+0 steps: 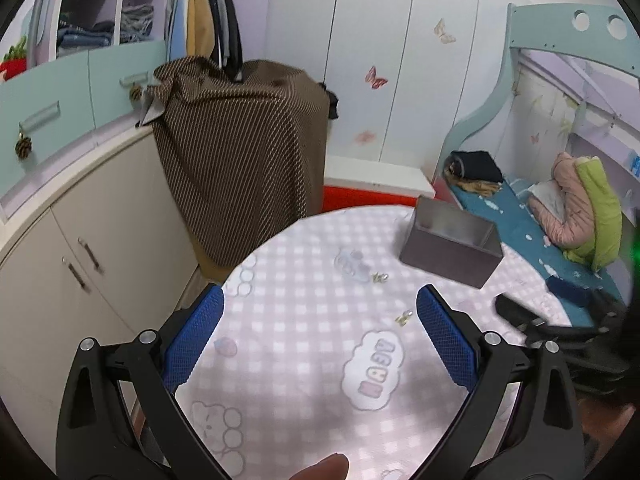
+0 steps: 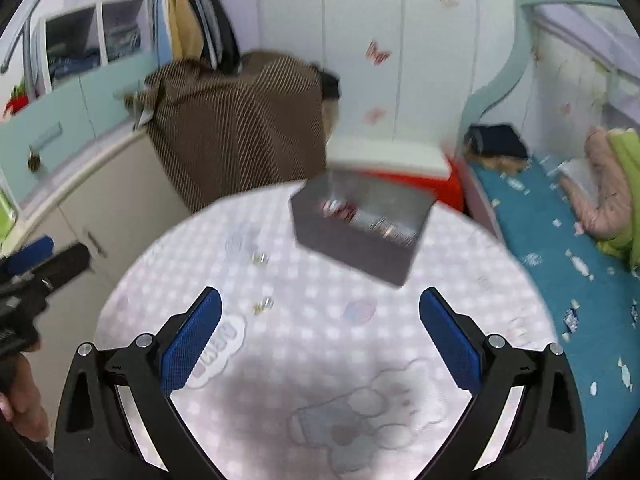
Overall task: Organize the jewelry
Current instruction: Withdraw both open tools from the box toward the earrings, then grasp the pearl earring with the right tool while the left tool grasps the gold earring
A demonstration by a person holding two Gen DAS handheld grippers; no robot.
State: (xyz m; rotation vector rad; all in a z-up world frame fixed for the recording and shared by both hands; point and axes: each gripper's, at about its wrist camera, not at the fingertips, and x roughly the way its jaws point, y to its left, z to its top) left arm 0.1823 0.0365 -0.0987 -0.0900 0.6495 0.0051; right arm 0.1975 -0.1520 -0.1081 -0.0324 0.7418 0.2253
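Observation:
A grey open box (image 1: 452, 248) stands near the far edge of a round table covered in a pink checked cloth (image 1: 304, 360). In the right wrist view the box (image 2: 360, 226) holds red and silver items, blurred. Two small metal jewelry pieces (image 1: 380, 278) (image 1: 404, 317) lie on the cloth near a clear plastic piece (image 1: 352, 266); the same jewelry pieces (image 2: 260, 258) (image 2: 264, 305) show in the right view. My left gripper (image 1: 320, 304) is open and empty above the cloth. My right gripper (image 2: 320, 304) is open too, with nothing between its blue pads.
A brown patterned cloth (image 1: 240, 152) drapes over furniture behind the table. White cabinets (image 1: 80, 248) stand at left, a bed with a blue sheet (image 1: 532, 236) and jackets at right. The left gripper (image 2: 28, 276) and a hand (image 2: 24, 400) show at the right view's left edge.

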